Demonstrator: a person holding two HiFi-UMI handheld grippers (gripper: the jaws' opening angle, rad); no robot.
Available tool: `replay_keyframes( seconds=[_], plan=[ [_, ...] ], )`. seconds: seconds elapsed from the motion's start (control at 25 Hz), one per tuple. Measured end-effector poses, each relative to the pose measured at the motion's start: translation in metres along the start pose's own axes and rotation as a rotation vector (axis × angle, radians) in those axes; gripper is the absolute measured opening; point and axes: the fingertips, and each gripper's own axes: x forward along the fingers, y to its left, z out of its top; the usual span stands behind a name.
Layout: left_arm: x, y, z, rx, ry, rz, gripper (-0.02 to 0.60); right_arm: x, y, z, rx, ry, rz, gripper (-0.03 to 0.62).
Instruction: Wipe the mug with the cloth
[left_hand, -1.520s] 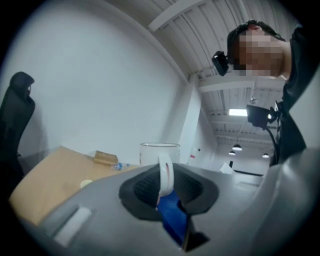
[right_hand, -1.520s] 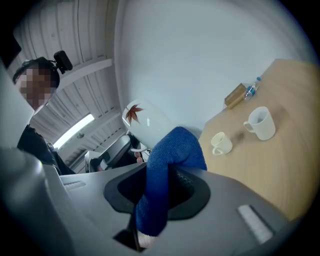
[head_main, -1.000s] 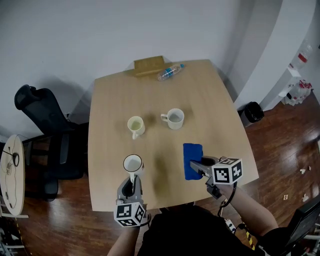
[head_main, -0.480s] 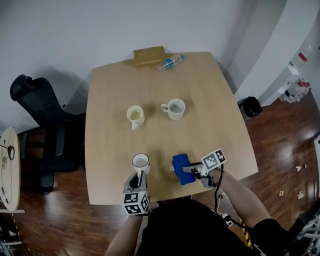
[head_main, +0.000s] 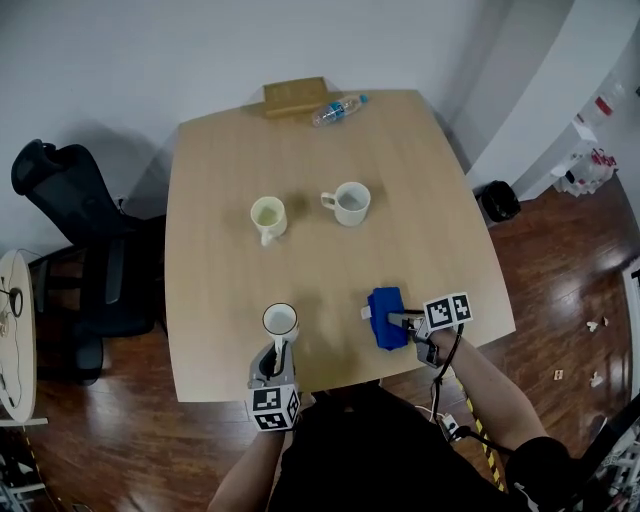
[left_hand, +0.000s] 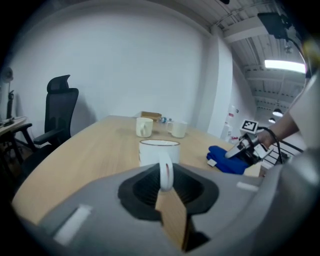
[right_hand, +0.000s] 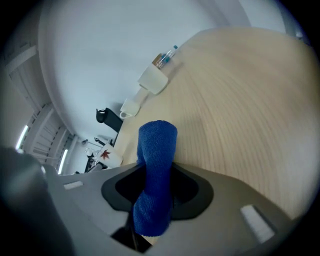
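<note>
White mug (head_main: 280, 320), handle clamped in left hand-held gripper (head_main: 277, 353); right hand-held gripper (head_main: 400, 322), jaws just opening, holds blue cloth (head_main: 383, 304).

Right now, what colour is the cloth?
Solid deep blue, with no pattern. The cloth shows best in the right gripper view, close up.

Cream mug (head_main: 268, 215), white mug (head_main: 350, 203) mid-table, bottle (head_main: 338, 108), block (head_main: 295, 96) far edge, sides open.

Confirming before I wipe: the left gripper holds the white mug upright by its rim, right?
Not by its rim: the left gripper holds the white mug upright by its handle, jaws closed on it, as the left gripper view shows.
</note>
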Motion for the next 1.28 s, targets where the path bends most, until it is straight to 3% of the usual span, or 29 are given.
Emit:
replay_keyframes(
  seconds=[0.2,0.28,0.36,0.48,0.6,0.72,1.0,1.08,1.16,1.24,1.28],
  plan=[
    [-0.005,-0.004,-0.012,0.012,0.044,-0.030,0.084,-0.012,-0.023,0.001,-0.072,-0.039,-0.261,0.209],
    [-0.008,-0.004,-0.018,0.013,0.068,-0.035,0.126,-0.018,-0.032,0.002,-0.163,-0.010,-0.408,0.291],
    [-0.010,-0.005,-0.024,0.031,0.085,-0.041,0.129,-0.023,-0.033,0.004,-0.273,0.021,-0.525,0.304],
    [-0.012,-0.009,-0.031,0.082,0.104,-0.056,0.146,-0.026,-0.029,0.007,-0.387,0.046,-0.643,0.307],
    [-0.010,-0.005,-0.035,0.075,0.103,-0.047,0.156,-0.028,-0.026,0.009,-0.424,0.045,-0.700,0.305],
    [-0.008,0.002,-0.038,0.058,0.103,-0.038,0.156,-0.033,-0.024,0.011,-0.378,-0.009,-0.684,0.307],
    [-0.044,0.020,-0.045,0.106,0.106,0.021,0.172,-0.086,0.010,0.004,-0.249,-0.285,-0.557,0.303],
    [-0.073,0.018,-0.029,0.164,0.052,0.049,0.172,-0.111,0.028,-0.006,-0.258,-0.358,-0.511,0.257],
    [-0.106,0.002,-0.002,0.221,-0.021,0.064,0.172,-0.135,0.054,-0.019,-0.300,-0.436,-0.436,0.155],
    [-0.136,-0.029,0.024,0.200,-0.087,0.050,0.159,-0.156,0.085,-0.039,-0.353,-0.506,-0.330,0.057],
    [-0.149,-0.047,0.035,0.171,-0.117,0.036,0.147,-0.165,0.098,-0.053,-0.386,-0.527,-0.289,0.048]
  ],
)
